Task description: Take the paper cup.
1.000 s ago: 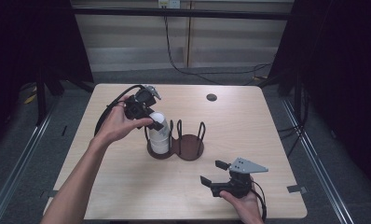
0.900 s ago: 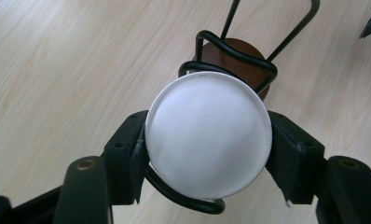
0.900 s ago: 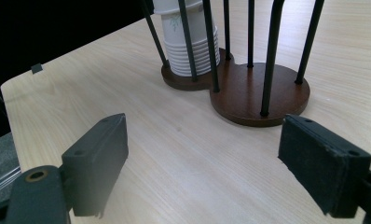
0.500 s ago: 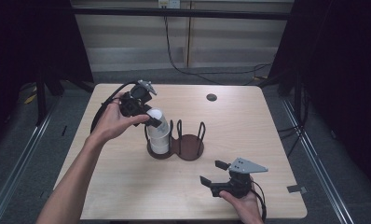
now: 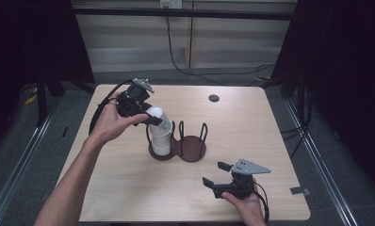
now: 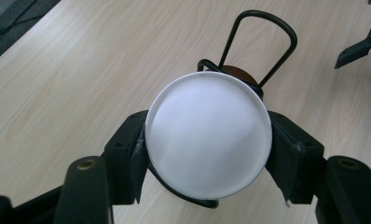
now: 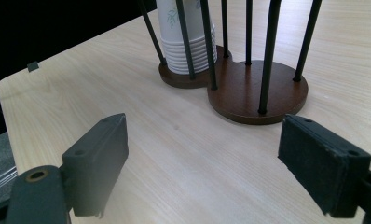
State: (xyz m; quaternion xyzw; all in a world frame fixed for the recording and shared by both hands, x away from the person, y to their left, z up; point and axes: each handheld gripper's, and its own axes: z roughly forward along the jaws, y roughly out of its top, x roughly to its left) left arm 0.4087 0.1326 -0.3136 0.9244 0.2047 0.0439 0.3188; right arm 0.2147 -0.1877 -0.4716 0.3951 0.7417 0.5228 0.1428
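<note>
Seen from the high view: pale wooden worktop [image 5: 129, 188] with a dark two-ring cup holder [image 5: 178, 143] near its centre. In the holder's nine-o'clock ring, a stack of white paper cups [image 5: 161, 136]; three-o'clock ring bare, brown base showing between the wire uprights.

Left claw [image 5: 153, 118] at about ten o'clock from the holder, closed around the topmost white cup [image 5: 156, 114], upturned and tilted at the top of the stack. From the left gripper view: cup's round white bottom [image 6: 209, 133] facing the camera, black jaws pressed against it at nine and three o'clock, wire loop of the holder [image 6: 263, 46] just beyond at twelve o'clock. Cannot tell whether that cup is free of the stack beneath.

Right claw [image 5: 219, 175] at about five o'clock from the holder, well apart from it, near the worktop's near edge, jaws spread wide and holding nothing. From the right gripper view: both pads far apart, bare wood between them, holder base [image 7: 253, 88] and nested cup rims [image 7: 188, 51] ahead at twelve o'clock.

Small dark round spot [image 5: 214, 98] on the worktop at one o'clock from the holder.
</note>
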